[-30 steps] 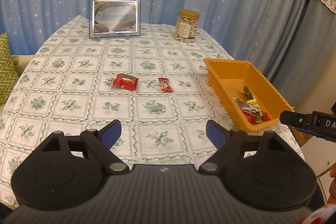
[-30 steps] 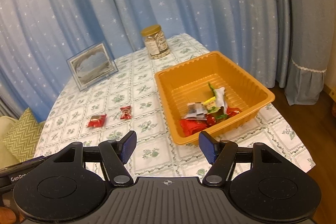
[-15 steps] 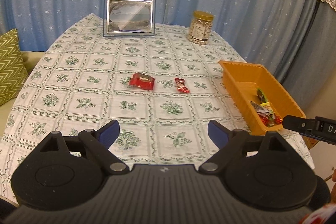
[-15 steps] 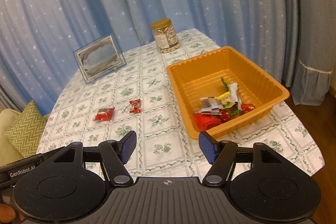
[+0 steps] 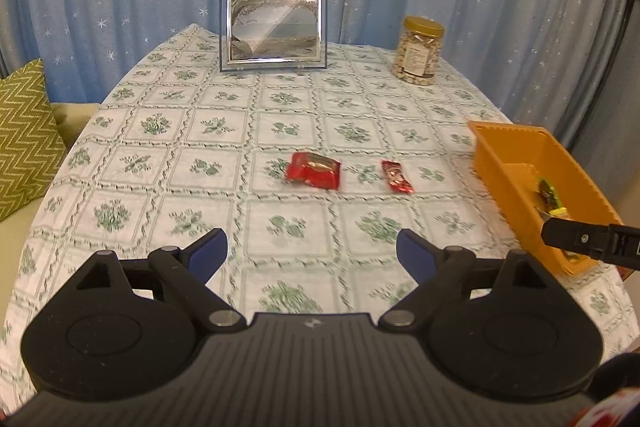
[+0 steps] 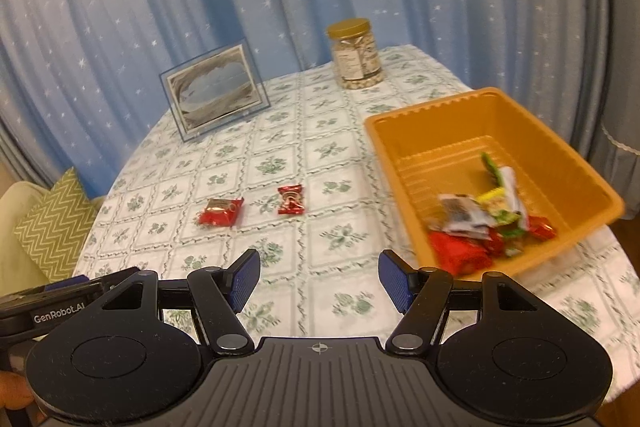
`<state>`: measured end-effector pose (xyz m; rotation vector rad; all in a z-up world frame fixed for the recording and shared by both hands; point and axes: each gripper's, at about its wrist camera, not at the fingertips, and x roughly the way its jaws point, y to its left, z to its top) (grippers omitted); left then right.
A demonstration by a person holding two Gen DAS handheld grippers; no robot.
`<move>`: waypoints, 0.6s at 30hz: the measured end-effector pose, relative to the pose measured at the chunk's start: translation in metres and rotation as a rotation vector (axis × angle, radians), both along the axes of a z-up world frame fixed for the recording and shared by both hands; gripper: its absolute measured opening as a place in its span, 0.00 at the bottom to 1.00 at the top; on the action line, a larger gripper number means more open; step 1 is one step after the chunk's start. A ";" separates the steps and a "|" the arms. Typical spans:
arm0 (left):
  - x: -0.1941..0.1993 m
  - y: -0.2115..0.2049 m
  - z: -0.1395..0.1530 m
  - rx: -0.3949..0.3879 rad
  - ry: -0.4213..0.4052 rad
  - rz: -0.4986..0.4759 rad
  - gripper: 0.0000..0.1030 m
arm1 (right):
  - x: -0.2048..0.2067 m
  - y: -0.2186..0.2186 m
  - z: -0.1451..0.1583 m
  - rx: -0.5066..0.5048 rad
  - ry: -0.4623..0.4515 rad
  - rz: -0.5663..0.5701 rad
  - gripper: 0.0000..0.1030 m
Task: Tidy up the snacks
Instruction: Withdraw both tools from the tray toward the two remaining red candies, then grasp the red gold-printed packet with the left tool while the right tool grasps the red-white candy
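Left tool (image 5: 312, 253): jaws wide apart, nothing between them; they had just been opening further.
Right tool (image 6: 319, 277): jaws apart, empty.
Loose snacks: larger red packet (image 5: 313, 171) and small red packet (image 5: 397, 176) lay on the worktop (image 5: 168, 155), ahead of the left tool, well apart from it.
Orange tray (image 6: 460, 115): ahead-right of the right tool, several wrappers already inside.
Risk: thin, flat packets could slide on the cloth or slip a shallow pinch; pads could snag the tablecloth.
Obscured: tray contents blurred in the right view; tray cut off by the other tool's body in the left view; packet labels unreadable.
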<state>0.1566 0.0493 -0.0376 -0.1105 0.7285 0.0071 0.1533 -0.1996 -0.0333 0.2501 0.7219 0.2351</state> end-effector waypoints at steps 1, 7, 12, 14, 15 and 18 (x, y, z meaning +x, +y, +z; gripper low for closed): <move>0.006 0.002 -0.003 0.004 0.001 -0.003 0.88 | 0.006 0.004 -0.002 -0.004 -0.002 0.007 0.64; 0.043 0.011 -0.020 0.050 0.004 -0.026 0.88 | 0.049 0.023 -0.020 -0.029 0.000 0.033 0.64; 0.073 0.013 -0.040 0.079 0.015 -0.058 0.88 | 0.087 0.038 -0.040 -0.046 0.012 0.052 0.64; 0.083 0.013 -0.047 0.089 0.018 -0.071 0.88 | 0.102 0.043 -0.050 -0.054 0.015 0.065 0.63; 0.088 0.013 -0.050 0.095 0.019 -0.077 0.88 | 0.110 0.045 -0.054 -0.060 0.020 0.071 0.63; 0.102 0.014 -0.057 0.111 0.017 -0.090 0.88 | 0.132 0.052 -0.067 -0.067 0.033 0.088 0.63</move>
